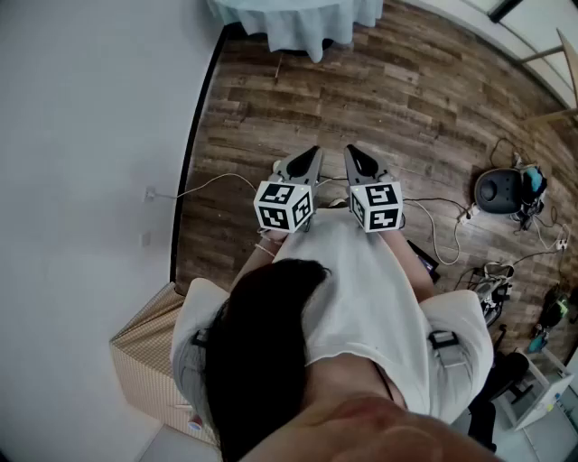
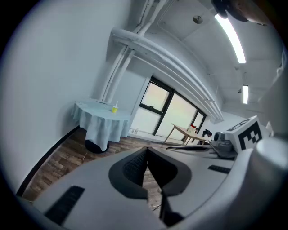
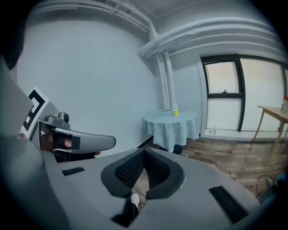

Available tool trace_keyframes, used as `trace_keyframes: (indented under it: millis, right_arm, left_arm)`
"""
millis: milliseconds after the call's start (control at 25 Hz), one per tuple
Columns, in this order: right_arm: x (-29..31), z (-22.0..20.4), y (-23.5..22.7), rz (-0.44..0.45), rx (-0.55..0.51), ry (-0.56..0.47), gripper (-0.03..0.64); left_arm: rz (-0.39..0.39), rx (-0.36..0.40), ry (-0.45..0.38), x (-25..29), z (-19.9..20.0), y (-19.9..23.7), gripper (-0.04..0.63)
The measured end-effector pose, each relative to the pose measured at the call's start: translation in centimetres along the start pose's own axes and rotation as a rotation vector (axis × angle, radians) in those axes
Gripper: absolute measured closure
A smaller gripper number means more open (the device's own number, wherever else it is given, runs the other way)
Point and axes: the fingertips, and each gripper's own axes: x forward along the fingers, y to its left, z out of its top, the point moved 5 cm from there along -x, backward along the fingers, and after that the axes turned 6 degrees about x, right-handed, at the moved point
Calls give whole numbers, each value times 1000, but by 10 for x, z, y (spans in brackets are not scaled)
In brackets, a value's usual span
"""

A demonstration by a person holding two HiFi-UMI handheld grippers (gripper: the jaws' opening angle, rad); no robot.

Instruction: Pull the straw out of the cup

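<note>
A small yellow cup (image 2: 115,108) stands on a round table with a pale blue cloth (image 2: 102,121), far ahead across the room. In the right gripper view the cup (image 3: 175,112) shows a thin white straw (image 3: 175,108) rising from it, on the same table (image 3: 173,125). Both grippers are held side by side at waist height, well short of the table. My left gripper (image 2: 146,151) has its jaws together with nothing between them. My right gripper (image 3: 144,152) is likewise shut and empty. In the head view the left gripper (image 1: 313,154) and right gripper (image 1: 352,152) point toward the table's edge (image 1: 298,27).
Wood plank floor runs between me and the table. A white wall (image 1: 81,135) lies to the left, with a cardboard box (image 1: 144,347) beside me. Cables and a round black device (image 1: 499,189) lie on the floor at right. A wooden table (image 2: 186,131) stands by the windows.
</note>
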Motion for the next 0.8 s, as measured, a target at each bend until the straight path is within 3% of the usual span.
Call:
trace_keyframes:
  millis: [320,480,800]
  right_arm:
    - [-3,0,-10,33,89,-29,583]
    - [4,2,-10,41,116,-41,581]
    - [49,25,-22,1,106,-53,581]
  left_arm:
    - [-39,16,24,3,-4,-14,588]
    - [-17,-37,13,6,-2,4,588]
    - [-102,-69,32,59,22,48,588]
